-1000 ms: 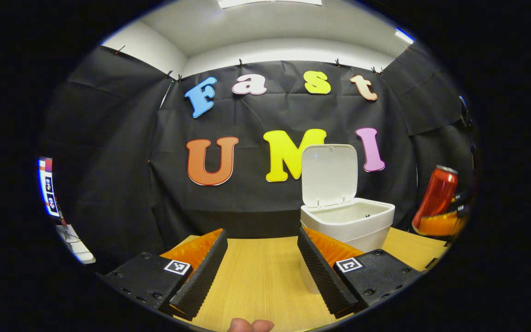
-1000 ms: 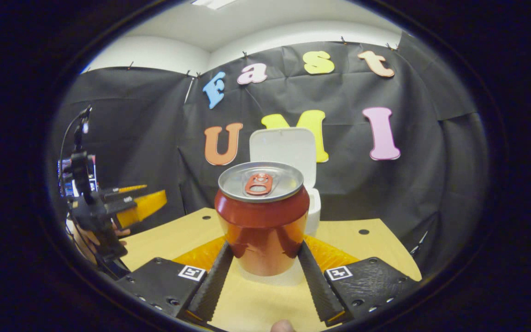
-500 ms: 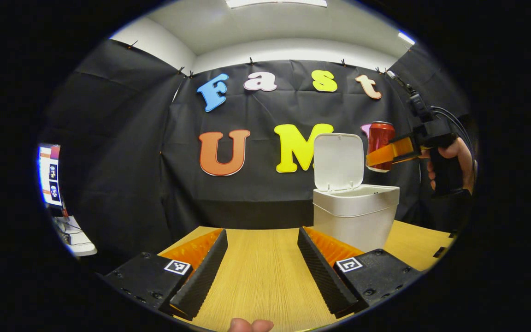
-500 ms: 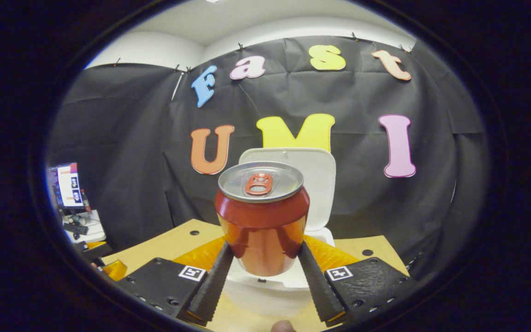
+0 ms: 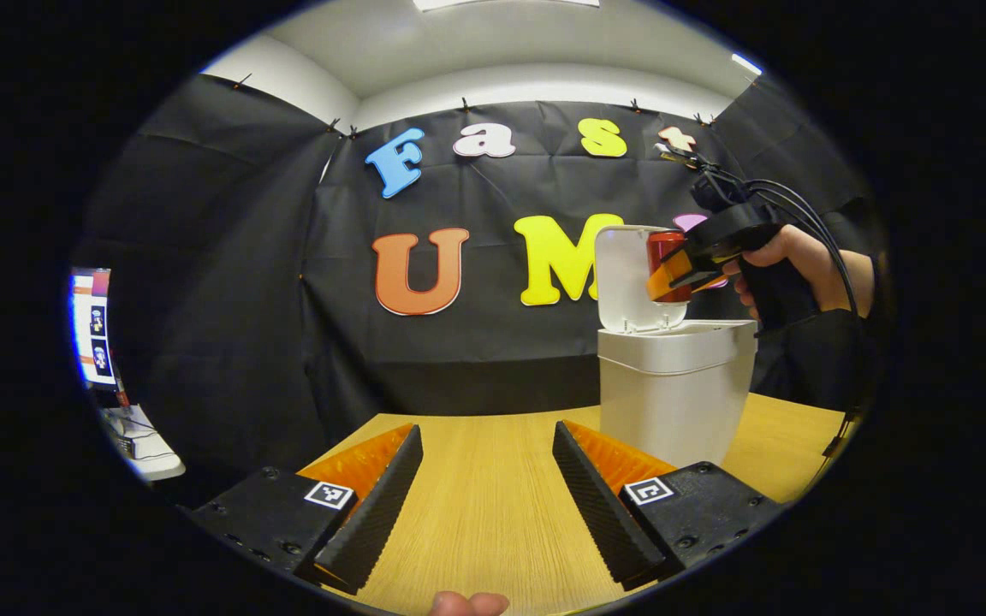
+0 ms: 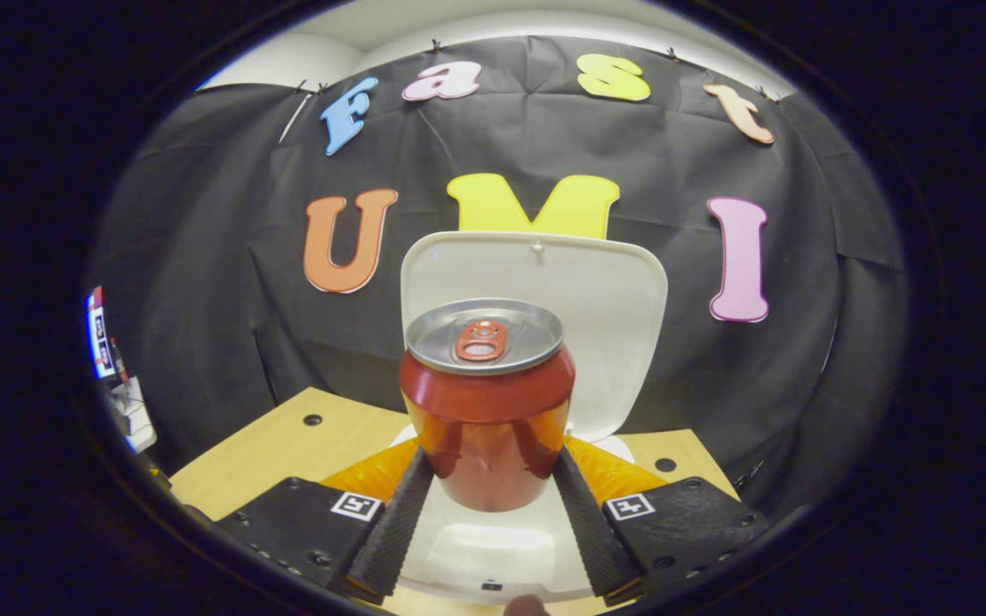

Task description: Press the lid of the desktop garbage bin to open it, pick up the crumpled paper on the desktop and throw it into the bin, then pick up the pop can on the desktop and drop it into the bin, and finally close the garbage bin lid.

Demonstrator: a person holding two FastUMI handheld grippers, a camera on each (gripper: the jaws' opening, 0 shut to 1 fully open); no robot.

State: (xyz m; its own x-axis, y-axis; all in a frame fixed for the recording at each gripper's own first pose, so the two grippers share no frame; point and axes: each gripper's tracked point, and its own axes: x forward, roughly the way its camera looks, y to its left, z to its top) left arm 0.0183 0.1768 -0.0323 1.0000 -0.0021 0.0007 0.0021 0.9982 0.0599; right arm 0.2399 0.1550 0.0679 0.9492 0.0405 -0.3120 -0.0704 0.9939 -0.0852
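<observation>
The bin (image 5: 674,389) stood on the far right of the desk (image 5: 493,505), its lid (image 6: 534,316) already up. The right gripper (image 6: 490,496) pinched the can (image 6: 486,402) upright, directly over the bin's mouth. The left gripper (image 5: 486,496) hung wide and empty above the near desk. No paper lay on the visible desk, so probably binned. Left to do: drop the can and close the lid.
</observation>
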